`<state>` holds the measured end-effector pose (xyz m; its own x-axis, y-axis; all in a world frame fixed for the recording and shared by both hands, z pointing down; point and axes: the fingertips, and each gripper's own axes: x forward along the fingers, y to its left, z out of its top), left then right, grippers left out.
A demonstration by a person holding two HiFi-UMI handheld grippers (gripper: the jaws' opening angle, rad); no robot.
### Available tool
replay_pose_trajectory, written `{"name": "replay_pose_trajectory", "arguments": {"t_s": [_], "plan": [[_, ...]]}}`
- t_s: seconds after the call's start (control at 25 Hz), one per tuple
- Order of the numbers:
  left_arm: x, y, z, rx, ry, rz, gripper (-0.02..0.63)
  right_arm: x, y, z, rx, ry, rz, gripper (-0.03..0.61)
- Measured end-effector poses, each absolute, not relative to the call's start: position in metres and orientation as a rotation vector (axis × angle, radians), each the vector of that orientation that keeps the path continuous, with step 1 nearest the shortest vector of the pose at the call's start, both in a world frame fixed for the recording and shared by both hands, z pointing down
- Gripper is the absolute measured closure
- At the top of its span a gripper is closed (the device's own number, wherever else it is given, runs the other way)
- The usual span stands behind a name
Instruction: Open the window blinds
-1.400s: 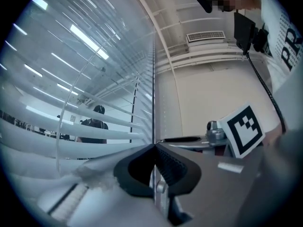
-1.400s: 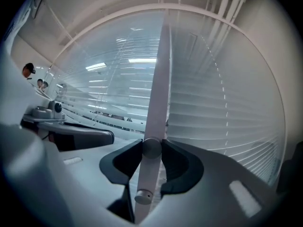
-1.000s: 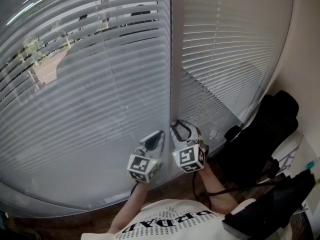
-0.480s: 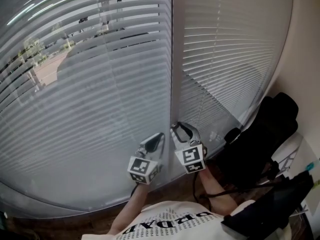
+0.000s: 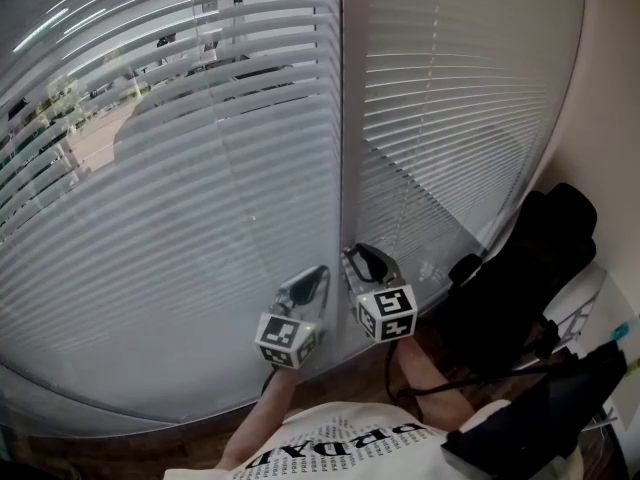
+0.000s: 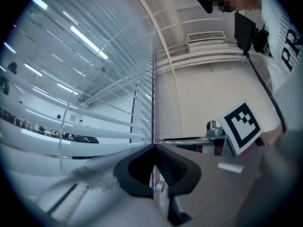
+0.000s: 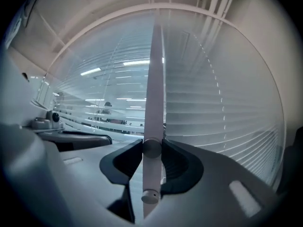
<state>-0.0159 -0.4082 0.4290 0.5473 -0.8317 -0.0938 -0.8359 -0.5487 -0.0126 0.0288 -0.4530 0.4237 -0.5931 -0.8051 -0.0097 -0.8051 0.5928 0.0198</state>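
At the blinds [image 5: 200, 228], the right claw [image 7: 152, 148] grips the tilt wand [image 7: 154, 79].

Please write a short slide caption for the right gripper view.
Right gripper clamps the white tilt wand in front of the blinds.

Grey slatted blinds [image 5: 180, 198] are hung either side of a white vertical window post [image 5: 341, 118]; the left gripper [image 5: 320, 271] is held just left of it, the right gripper [image 5: 352, 255], clamped on a white plastic wand [image 7: 153, 103], just right.

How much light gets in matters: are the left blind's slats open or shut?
Partly open: on the left blind, gaps between upper slats show the outdoors; lower down no gaps show.
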Motion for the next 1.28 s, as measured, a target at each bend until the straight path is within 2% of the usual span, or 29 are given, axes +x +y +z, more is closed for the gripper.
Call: {"name": "replay_pose_trajectory", "arguments": {"t_s": [0.16,0.4,0.72,0.84,0.88,1.28], "plan": [[-0.016,-0.407,0.428,-2.707,1.462,0.118,0.621,0.03,-0.454,0.424,1.424,-2.84,0.07,0.445],[-0.016,-0.406,0.428,-2.709,1.468,0.117,0.621,0.031,-0.452,0.424,1.423,-2.791,-0.004,0.442],[-0.014,-0.405,0.427,-2.707,1.463,0.11,0.621,0.024,-0.444,0.415,1.305,-2.505,-0.561,0.396],[-0.009,-0.404,0.427,-2.714,1.449,0.11,0.621,0.019,-0.444,0.418,1.26,-2.423,-0.694,0.405],[-0.008,-0.403,0.428,-2.718,1.446,0.106,0.621,0.017,-0.442,0.419,1.25,-2.407,-0.722,0.439],[-0.012,-0.401,0.431,-2.711,1.467,0.108,0.621,0.023,-0.444,0.419,1.323,-2.612,-0.443,0.445]]}}
